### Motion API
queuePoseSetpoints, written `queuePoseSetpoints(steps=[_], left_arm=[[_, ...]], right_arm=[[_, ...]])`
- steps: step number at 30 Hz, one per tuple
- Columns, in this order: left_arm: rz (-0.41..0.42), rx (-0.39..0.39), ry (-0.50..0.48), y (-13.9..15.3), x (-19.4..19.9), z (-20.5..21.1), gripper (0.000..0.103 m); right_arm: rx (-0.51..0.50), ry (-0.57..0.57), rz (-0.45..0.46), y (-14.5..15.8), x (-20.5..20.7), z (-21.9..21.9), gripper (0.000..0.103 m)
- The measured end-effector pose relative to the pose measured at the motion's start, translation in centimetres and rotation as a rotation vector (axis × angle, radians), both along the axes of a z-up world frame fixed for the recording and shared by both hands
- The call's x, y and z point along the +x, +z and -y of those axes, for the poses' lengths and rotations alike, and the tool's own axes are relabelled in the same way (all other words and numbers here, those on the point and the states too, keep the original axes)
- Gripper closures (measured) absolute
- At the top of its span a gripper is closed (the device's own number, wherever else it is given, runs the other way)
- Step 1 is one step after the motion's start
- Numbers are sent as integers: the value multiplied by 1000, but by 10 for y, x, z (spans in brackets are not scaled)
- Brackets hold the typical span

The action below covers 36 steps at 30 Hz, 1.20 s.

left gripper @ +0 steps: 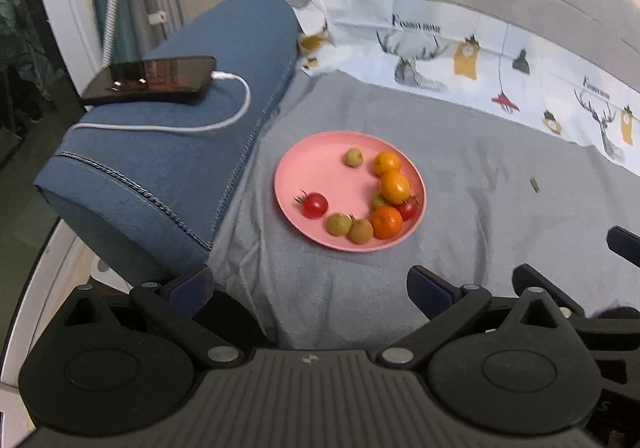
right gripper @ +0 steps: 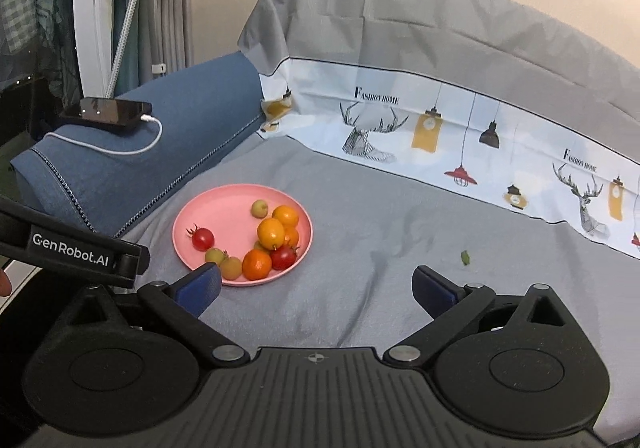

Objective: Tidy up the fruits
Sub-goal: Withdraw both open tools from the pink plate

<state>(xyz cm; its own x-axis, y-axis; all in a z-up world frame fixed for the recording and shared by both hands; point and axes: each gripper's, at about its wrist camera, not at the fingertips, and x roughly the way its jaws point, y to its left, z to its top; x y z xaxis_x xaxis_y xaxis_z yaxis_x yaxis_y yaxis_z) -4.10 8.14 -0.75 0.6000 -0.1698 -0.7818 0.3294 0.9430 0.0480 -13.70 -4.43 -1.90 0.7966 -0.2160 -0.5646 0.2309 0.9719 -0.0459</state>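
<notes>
Nearby, both hand-held grippers, left (left gripper: 310, 282) and right (right gripper: 316, 284), gape empty (phone (left gripper: 152, 79) beside pink plate (left gripper: 316, 168)).

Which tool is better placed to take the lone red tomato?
Probably the left tool: open and empty, it faces the pink plate, the lone red tomato straight ahead. From the right tool the plate lies off to the side.

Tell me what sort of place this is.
Most likely a living room or bedroom at home: a blue sofa arm with a phone charging on it, a grey cover spread over the seat, and a pink plate of fruit on that cover.
</notes>
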Motion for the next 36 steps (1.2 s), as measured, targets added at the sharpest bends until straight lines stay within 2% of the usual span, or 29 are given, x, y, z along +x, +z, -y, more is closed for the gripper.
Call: queuePoseSetpoints(steps=[4,8,18,36], left_arm=[[21,5,18,1,-4,-6,0],[-20,3,23,-1,-2,-10,0],[-33,80,30,-11,-1,-5,0],[-41,87,38,-14,1,-6,0]], right_arm=[[3,-2,11,2,-4,-1,1],[-3,7,20,4,-5,-4,1],[-2,20,30,5,-7,-4,1],[3,34,33,4,-4,-4,1]])
